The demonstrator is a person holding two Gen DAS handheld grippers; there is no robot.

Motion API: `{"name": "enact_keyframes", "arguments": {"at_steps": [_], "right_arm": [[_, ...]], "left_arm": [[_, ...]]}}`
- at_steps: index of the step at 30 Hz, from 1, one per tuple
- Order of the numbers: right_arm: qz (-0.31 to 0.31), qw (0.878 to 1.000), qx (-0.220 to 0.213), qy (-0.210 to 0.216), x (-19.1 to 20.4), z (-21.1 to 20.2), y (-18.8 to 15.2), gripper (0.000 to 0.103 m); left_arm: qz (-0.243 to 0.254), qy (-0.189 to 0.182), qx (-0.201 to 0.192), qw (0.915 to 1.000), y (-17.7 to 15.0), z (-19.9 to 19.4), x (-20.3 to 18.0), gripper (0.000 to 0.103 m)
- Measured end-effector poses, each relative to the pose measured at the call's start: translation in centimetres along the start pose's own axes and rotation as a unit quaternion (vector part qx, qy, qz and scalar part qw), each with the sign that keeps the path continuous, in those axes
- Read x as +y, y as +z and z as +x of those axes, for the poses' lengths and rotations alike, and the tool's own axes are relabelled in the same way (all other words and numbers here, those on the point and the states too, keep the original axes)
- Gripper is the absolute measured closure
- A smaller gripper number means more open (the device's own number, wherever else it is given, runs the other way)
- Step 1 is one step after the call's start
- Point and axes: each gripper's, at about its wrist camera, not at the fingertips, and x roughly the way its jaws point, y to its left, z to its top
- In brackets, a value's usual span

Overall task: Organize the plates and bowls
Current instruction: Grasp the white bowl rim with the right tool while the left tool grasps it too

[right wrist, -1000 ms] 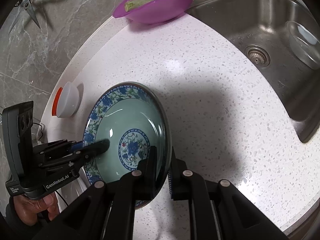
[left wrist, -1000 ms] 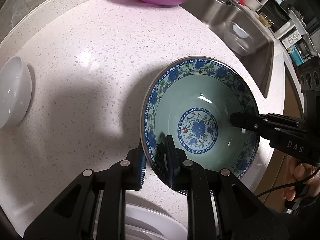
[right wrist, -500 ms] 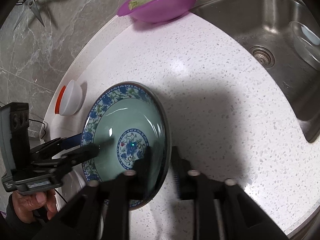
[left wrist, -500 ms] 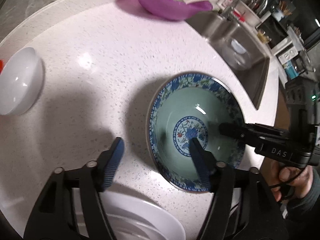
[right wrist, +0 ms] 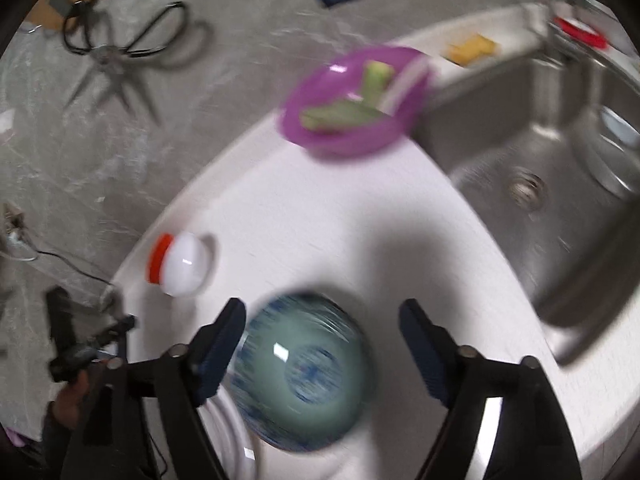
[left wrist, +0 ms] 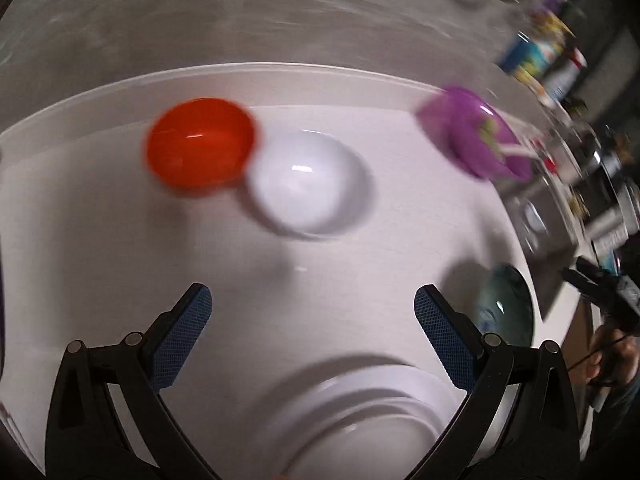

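Note:
The blue-patterned green bowl (right wrist: 304, 372) sits upright on the white counter (right wrist: 320, 216), blurred. My right gripper (right wrist: 322, 312) hangs over it with its jaws opening wide; the bowl shows between the fingers, but the pads stand clear of its rim. My left gripper (left wrist: 312, 300) is also opening, with nothing between its fingers. Ahead of it lie a white bowl (left wrist: 308, 184) and an orange bowl (left wrist: 200, 144) side by side. The patterned bowl (left wrist: 504, 312) is off to its right. A stack of white plates (left wrist: 360, 412) lies just under it.
A purple bowl (right wrist: 356, 100) with green scraps stands at the back by the steel sink (right wrist: 540, 168), which holds a glass bowl. Scissors (right wrist: 120, 48) hang on the grey marble wall. The counter's curved edge runs close by the patterned bowl. A hand holds the left gripper (right wrist: 88, 348).
Both grippers let go of the patterned bowl's rim and opened wide. The left one swung away left to face the white and orange bowls. The right one rose above the bowl.

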Motion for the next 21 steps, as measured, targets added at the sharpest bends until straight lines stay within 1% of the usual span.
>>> {"name": "enact_keyframes", "arguments": {"at_steps": [1,4,5,6,7,8,10,11,13,14,15,17,19,20,21], "right_arm": [[-0.013,1.0,0.003,0.019,1.4,0.7,1.2,0.017],[-0.044,0.998,0.024,0.047,4.5,3.3,3.4,0.016],[-0.059,0.996,0.036,0.06,6.1,4.8,4.4,0.016],[-0.068,0.995,0.043,0.066,7.1,5.8,4.8,0.016],[-0.082,0.992,0.056,0.075,8.7,7.6,5.6,0.016],[-0.091,0.991,0.067,0.077,9.7,8.9,5.9,0.016],[-0.114,0.987,0.095,0.067,11.8,11.8,6.5,0.017],[-0.127,0.984,0.112,0.057,12.9,13.7,6.8,0.018],[-0.136,0.979,0.143,0.047,14.4,17.0,7.2,0.028],[-0.136,0.977,0.155,0.047,14.8,18.4,7.4,0.031],[-0.136,0.976,0.161,0.047,15.1,19.1,7.2,0.036],[-0.138,0.974,0.177,0.038,15.6,21.4,7.2,0.041],[-0.144,0.971,0.188,0.032,15.6,22.6,6.8,0.047],[-0.145,0.97,0.193,0.028,15.6,23.2,6.6,0.047],[-0.143,0.969,0.199,0.028,15.4,24.0,6.6,0.048]], "left_arm": [[-0.016,0.006,0.0,0.9999,0.4,0.1,1.1,0.0],[-0.046,0.022,0.014,0.9986,1.3,0.9,3.3,0.0],[-0.062,0.023,0.022,0.9976,1.6,1.3,4.0,0.0],[-0.082,0.015,0.034,0.996,1.9,1.9,4.8,0.0],[-0.095,0.002,0.038,0.9947,2.2,2.4,5.3,0.001],[-0.106,-0.005,0.037,0.9937,2.4,2.9,5.7,0.001],[-0.107,0.008,0.039,0.9935,2.7,3.8,5.4,0.001],[-0.106,0.01,0.04,0.9935,2.9,4.3,5.4,0.001],[-0.115,0.001,0.042,0.9925,3.3,5.1,5.3,0.002],[-0.118,0.003,0.042,0.9922,3.8,5.6,5.2,0.002],[-0.118,0.006,0.039,0.9922,4.0,5.9,5.2,0.002],[-0.119,0.012,0.037,0.9922,4.4,6.9,5.1,0.002],[-0.119,0.014,0.039,0.992,5.0,8.0,5.3,0.005],[-0.12,0.015,0.039,0.992,5.2,8.4,5.3,0.013],[-0.121,0.011,0.04,0.9918,5.4,8.9,5.3,0.025]]}}
